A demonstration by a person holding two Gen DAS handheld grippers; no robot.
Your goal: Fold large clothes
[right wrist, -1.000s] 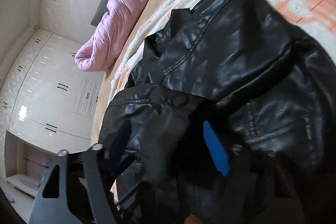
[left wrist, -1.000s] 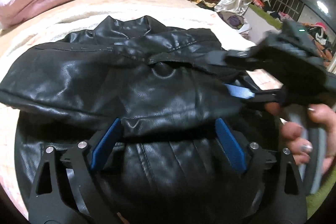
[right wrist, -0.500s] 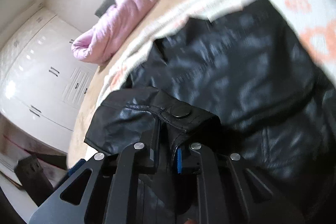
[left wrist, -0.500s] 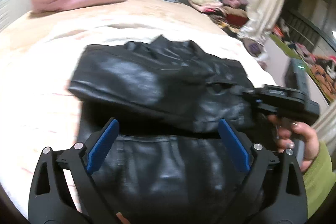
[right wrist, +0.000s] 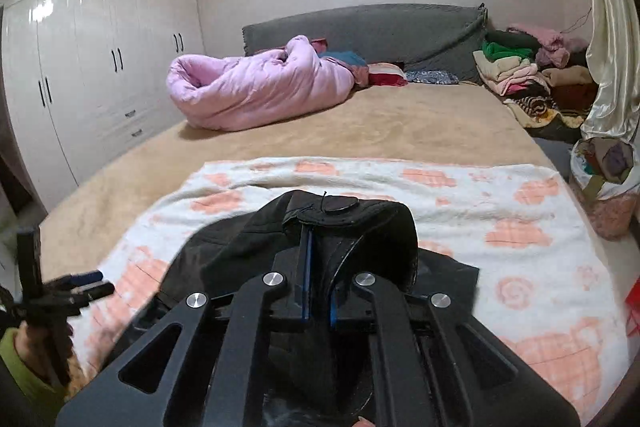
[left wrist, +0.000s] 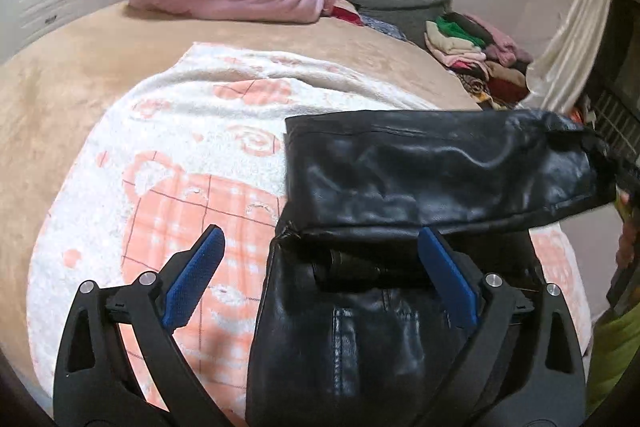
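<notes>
A black leather jacket (left wrist: 400,195) lies on the white-and-peach blanket (left wrist: 180,155), and one sleeve (left wrist: 460,163) is lifted off it toward the right edge. My right gripper (right wrist: 318,267) is shut on that sleeve's cuff (right wrist: 340,211), whose snap tab sits just above the fingertips. My left gripper (left wrist: 322,279) is open and low over the jacket's near left edge. Its right pad (left wrist: 448,279) is above the leather, its left pad (left wrist: 196,279) above the blanket, and neither presses on anything. The right wrist view shows the left gripper (right wrist: 86,283) at the far left, held by a hand in a green sleeve.
A rolled pink duvet (right wrist: 256,91) lies at the head of the tan bed, before the grey headboard (right wrist: 360,27). Stacked clothes (right wrist: 520,75) fill the far right corner beside a pale curtain (right wrist: 612,47). White wardrobes (right wrist: 80,67) line the left wall. A bag (right wrist: 604,183) stands right of the bed.
My right gripper closed on the sleeve cuff, rolled upright and rose, pulling the sleeve up. My left gripper stayed open and drew away to the jacket's left edge.
</notes>
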